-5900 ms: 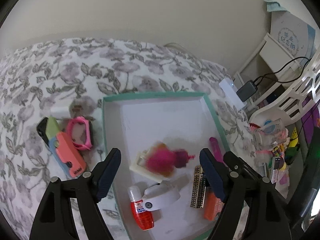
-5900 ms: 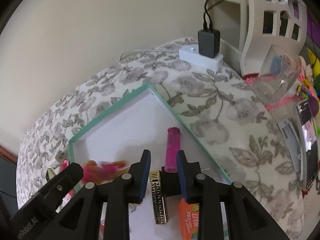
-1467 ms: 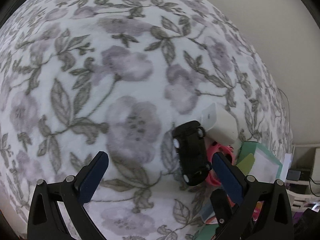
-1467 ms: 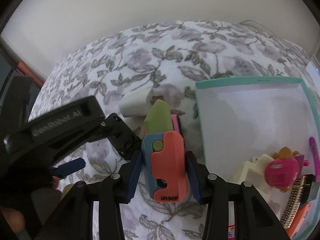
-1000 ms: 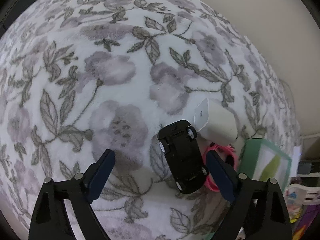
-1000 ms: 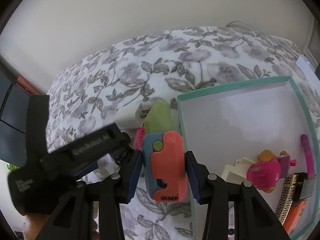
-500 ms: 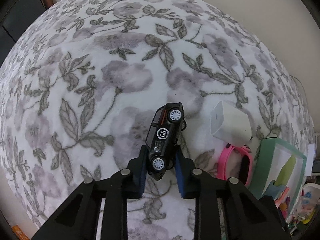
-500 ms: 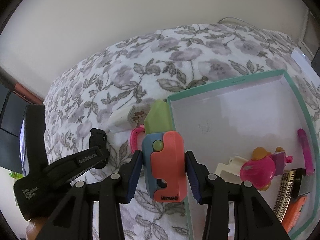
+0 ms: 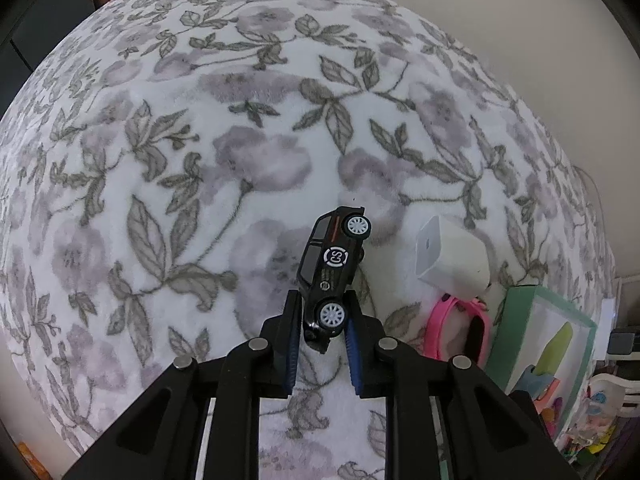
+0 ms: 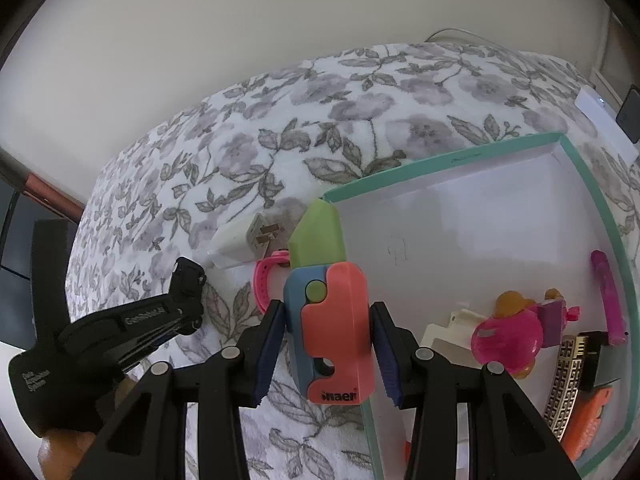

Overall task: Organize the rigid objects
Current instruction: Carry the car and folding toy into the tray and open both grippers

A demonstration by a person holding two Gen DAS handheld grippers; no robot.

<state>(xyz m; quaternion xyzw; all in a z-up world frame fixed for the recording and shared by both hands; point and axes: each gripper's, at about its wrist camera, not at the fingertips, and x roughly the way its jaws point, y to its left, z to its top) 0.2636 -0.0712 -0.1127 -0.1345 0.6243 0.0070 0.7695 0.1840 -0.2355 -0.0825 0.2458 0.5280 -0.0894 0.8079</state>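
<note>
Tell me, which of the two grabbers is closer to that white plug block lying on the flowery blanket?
Probably the left. The left gripper, clamping the black toy car, sits just beside the white charger. The right gripper, holding the coral-and-blue toy, hangs at the teal tray's edge, seemingly farther.

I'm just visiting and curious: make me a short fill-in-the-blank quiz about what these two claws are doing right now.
1. The left claw is shut on a small black toy ____.
2. The right claw grips a toy knife whose blade is ____ in colour.
3. The box on the bedspread has a rim coloured ____.
4. The white charger lies ____ the box.

Missing words: car; green; teal; outside
</note>
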